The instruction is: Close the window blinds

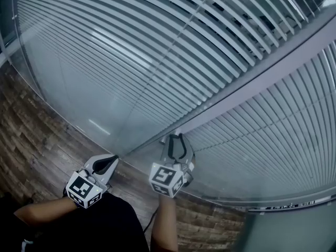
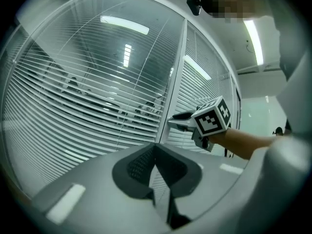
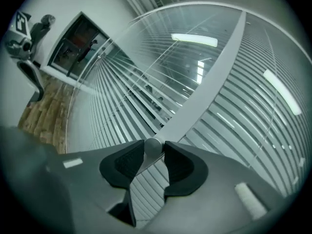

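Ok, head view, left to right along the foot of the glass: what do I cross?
Wood floor → left claw, shut → right claw, closed on the blind knob → right blind panel.

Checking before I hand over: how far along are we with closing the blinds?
Done: the right gripper is at the frame, jaws clamped on the knob. In hand: turning that knob looks like the current step. Left: the slats still stand open, with the room behind showing through the gaps, so they have yet to tilt shut. The left gripper is shut and empty.
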The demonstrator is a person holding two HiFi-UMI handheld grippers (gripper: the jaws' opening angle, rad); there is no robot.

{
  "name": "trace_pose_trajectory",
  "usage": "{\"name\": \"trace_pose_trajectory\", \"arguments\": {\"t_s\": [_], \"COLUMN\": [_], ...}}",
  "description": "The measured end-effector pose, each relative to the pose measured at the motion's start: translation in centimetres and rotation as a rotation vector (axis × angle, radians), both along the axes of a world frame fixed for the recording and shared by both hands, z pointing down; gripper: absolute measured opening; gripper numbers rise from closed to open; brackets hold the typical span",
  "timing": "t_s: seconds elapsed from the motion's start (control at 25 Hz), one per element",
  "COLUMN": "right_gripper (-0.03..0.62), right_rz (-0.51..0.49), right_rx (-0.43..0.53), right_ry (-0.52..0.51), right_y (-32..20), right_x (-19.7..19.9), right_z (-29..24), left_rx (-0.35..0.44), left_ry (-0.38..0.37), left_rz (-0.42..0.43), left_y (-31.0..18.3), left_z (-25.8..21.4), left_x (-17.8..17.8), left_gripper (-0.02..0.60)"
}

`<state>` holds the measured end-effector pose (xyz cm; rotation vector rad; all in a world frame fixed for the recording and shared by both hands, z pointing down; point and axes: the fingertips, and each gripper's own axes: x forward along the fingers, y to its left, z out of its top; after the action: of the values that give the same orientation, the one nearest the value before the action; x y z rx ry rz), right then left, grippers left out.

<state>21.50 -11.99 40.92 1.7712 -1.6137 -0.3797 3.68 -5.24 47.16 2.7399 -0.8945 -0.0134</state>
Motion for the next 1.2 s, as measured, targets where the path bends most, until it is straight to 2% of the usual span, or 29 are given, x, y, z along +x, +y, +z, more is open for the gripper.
{"name": "trace_pose_trajectory", "arguments": {"t_s": [0.24, 0.44, 0.6, 0.68, 0.8, 0.88, 1.04, 1.08, 1.2], "right_gripper": [0.133, 0.132, 0.133, 0.137, 0.141, 0.187, 0.192, 0.192, 0.184], "right_rz": [-0.001, -0.022, -0.044, -0.055, -0.075, -0.076, -0.034, -0.016, 0.041], "right_rx": [-0.076, -0.141, -0.158, -0.122, -0.020, 0.042, 0.156, 0.173, 0.218], "right_ry": [0.274, 0.425, 0.478, 0.406, 0.172, 0.023, -0.382, -0.435, -0.509], "right_y": [-0.2, -0.2, -0.3, -0.5, -0.1, 0.5, 1.1, 1.3, 2.2], "right_x": [-0.4, -0.8, -0.7, -0.7, -1.1, -1.5, -1.5, -1.3, -0.8], "right_z": [-1.1, -0.7, -0.4, -0.4, -0.8, -1.1, -1.7, -1.6, -1.1], "left_rx": [-0.017, -0.032, -0.046, -0.050, -0.057, -0.068, -0.066, -0.062, -0.057], "left_ry": [-0.002, 0.001, 0.007, 0.006, 0.007, 0.010, 0.001, -0.003, -0.014], "left_rz": [-0.003, -0.014, -0.011, -0.015, -0.011, -0.017, -0.031, -0.030, -0.028], "left_y": [0.5, 0.7, 0.9, 0.7, 0.9, 1.1, 1.3, 1.5, 2.6], "left_z": [-0.6, -0.2, 0.3, 0.5, 0.7, 0.8, 0.6, 0.7, 1.3], "left_x": [-0.3, -0.9, -0.8, -1.0, -1.1, -1.5, -2.4, -2.5, -3.0], "left_gripper": [0.002, 0.002, 0.002, 0.002, 0.002, 0.002, 0.002, 0.002, 0.002]}}
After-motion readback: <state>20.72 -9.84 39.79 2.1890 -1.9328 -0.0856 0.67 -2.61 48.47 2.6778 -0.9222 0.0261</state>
